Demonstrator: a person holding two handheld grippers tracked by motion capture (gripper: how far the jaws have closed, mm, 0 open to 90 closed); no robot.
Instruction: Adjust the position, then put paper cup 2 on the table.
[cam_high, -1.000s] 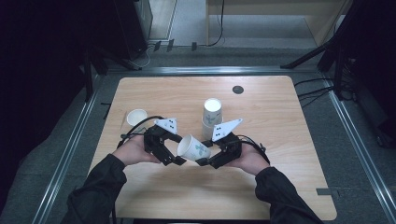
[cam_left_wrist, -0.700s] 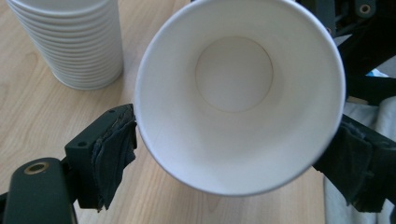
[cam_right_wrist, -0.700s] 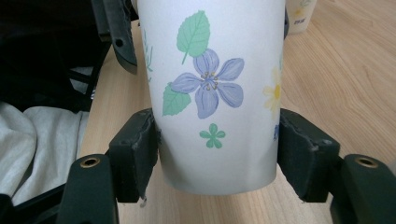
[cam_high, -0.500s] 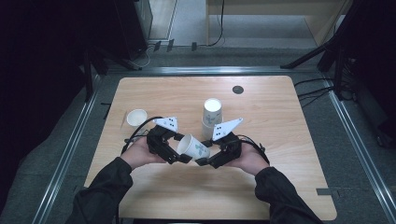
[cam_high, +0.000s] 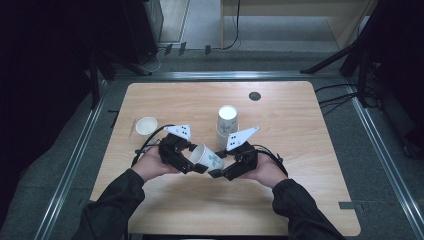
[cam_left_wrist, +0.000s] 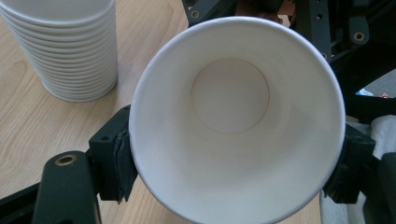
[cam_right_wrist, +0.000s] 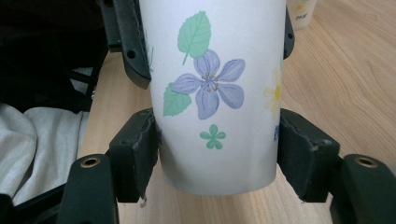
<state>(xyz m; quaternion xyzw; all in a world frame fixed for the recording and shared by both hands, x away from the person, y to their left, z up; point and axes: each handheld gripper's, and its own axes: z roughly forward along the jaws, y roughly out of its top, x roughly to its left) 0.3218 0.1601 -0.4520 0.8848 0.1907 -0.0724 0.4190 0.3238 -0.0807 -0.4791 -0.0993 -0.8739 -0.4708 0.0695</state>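
A white paper cup (cam_high: 207, 156) printed with flowers lies tilted on its side just above the table, between both grippers. My left gripper (cam_high: 192, 162) has just been closing on its mouth end. In the left gripper view the pads (cam_left_wrist: 119, 158) press the rim of the cup (cam_left_wrist: 233, 121) on both sides. My right gripper (cam_high: 220, 170) is shut on the base end. In the right gripper view its pads (cam_right_wrist: 140, 149) squeeze the cup (cam_right_wrist: 219, 93) near the bottom.
A stack of cups (cam_high: 227, 125) stands upright just behind the grippers, also seen as the stack (cam_left_wrist: 65, 46). A single cup (cam_high: 146, 126) stands at the left of the wooden table (cam_high: 300, 150). A dark round disc (cam_high: 255, 96) sits near the far edge.
The left gripper's jaws have drawn in onto the cup's rim. The cup and the right gripper have kept still.
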